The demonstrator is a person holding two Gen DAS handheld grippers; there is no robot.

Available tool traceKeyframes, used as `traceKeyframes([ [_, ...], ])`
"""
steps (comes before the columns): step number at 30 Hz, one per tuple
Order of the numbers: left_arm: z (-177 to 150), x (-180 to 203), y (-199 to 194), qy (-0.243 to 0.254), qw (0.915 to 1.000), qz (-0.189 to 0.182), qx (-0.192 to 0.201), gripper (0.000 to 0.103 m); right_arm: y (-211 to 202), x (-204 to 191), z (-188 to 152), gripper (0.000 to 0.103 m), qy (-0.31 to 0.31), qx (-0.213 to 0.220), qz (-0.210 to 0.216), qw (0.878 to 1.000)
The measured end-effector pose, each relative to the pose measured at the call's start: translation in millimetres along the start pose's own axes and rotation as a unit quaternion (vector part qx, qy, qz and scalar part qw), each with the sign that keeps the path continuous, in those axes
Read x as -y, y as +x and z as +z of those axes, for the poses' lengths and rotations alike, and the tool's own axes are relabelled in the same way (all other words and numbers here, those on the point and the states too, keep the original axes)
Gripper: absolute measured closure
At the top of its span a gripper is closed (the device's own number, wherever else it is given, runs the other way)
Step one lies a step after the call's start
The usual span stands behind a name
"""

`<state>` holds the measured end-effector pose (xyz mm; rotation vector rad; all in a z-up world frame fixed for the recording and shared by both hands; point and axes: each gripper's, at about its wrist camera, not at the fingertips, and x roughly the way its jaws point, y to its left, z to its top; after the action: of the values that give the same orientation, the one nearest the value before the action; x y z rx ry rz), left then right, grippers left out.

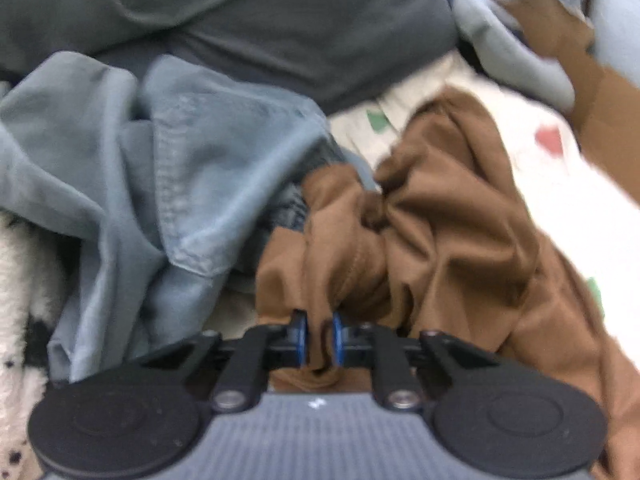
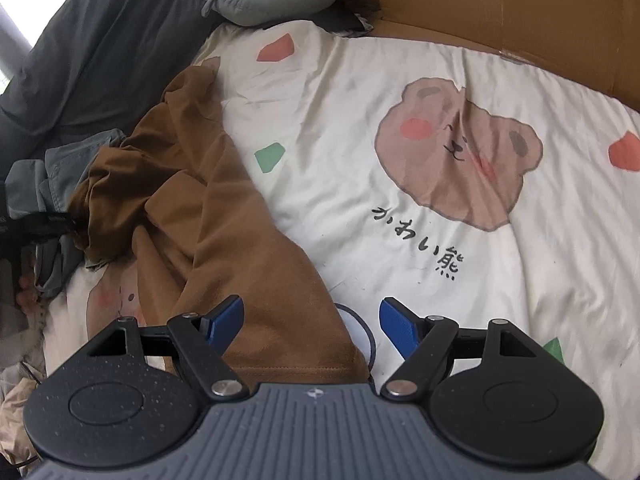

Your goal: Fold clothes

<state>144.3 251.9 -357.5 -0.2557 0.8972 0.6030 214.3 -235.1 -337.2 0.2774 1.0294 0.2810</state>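
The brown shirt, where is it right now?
The brown shirt lies crumpled on the bear bedsheet, beside blue-grey clothes, pinched by the left gripper.

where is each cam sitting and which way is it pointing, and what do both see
Left wrist: rides on the left tongs, looking forward and down into a clothes pile; its blue pads are shut on the brown garment, beside a blue-grey garment.
Right wrist: rides on the right tongs, open, low over the bear-print bedsheet, facing a cardboard wall.
Shared: the brown garment, the sheet and the dark grey fabric.
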Motion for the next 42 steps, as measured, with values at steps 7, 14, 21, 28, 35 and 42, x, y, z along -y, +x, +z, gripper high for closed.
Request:
traceKeyframes([
  [7,16.0,-22.1,-44.4,-0.030,0.9993,-0.011,0.020,0.091,-2.0,-0.4,3.0,0.023,0.011,0.002,0.014,1.000],
  [14,38.9,-29.5,-89.3,-0.084,0.9947,-0.052,0.030,0.092,-8.9,-7.5,9.8,0.023,0.016,0.005,0.053,0.998],
  [21,56.6,-10.7,-120.0,-0.107,0.9857,-0.124,0.041,0.092,-18.0,-11.6,16.6,0.023,0.019,0.017,0.073,0.997],
  [28,38.2,41.8,-118.6,-0.083,0.9796,-0.183,0.007,0.092,-27.6,-12.4,21.5,0.023,0.025,0.030,0.088,0.995],
  [35,12.5,91.4,-106.4,-0.046,0.9706,-0.235,-0.025,0.092,-35.5,-11.9,24.6,0.023,0.034,0.039,0.105,0.993],
  [42,-13.1,131.8,-94.6,-0.001,0.9601,-0.275,-0.052,0.092,-34.6,-9.9,29.4,0.023,0.055,0.034,0.135,0.989],
])
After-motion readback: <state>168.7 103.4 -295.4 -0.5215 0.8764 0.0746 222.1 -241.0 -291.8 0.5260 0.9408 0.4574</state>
